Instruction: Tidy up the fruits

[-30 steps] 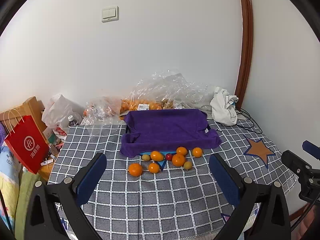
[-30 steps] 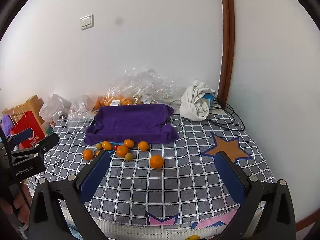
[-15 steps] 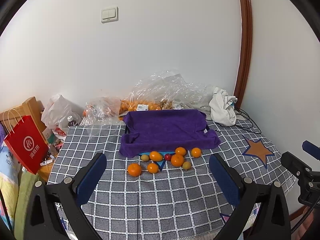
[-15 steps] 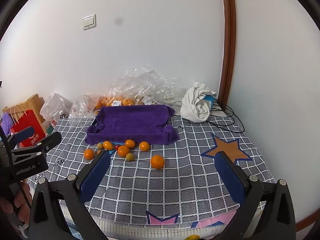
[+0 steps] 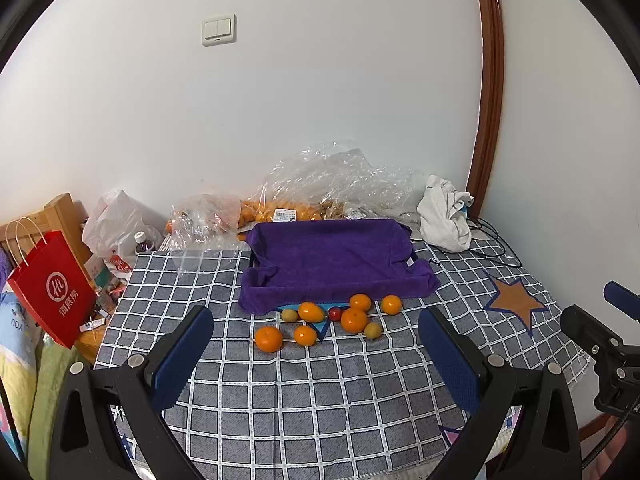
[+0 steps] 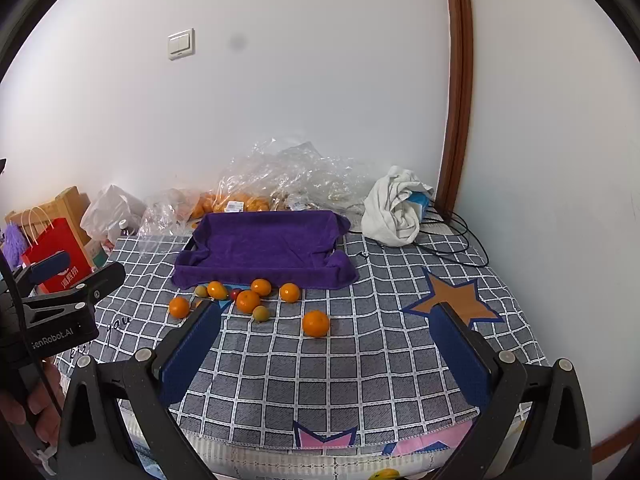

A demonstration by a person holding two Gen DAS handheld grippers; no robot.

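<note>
A tray lined with a purple towel (image 5: 332, 258) (image 6: 264, 246) sits at the back of the grey checked cloth. Several oranges lie in front of it, among them one at the near left (image 5: 268, 339) and a lone one (image 6: 315, 323) nearer my right gripper. Two small greenish fruits (image 5: 372, 330) (image 6: 260, 313) and a small red fruit (image 5: 335, 313) lie among them. My left gripper (image 5: 316, 354) is open and empty, well short of the fruit. My right gripper (image 6: 328, 344) is open and empty, just short of the lone orange.
Clear plastic bags with more oranges (image 5: 280, 210) lie behind the tray against the wall. A white crumpled cloth (image 5: 444, 216) and black cables (image 6: 452, 236) are at the back right. A red paper bag (image 5: 52, 292) stands off the left edge. The cloth's front edge (image 6: 320, 438) is near.
Both grippers have crept slightly forward toward the fruit. Nothing on the cloth has moved.
</note>
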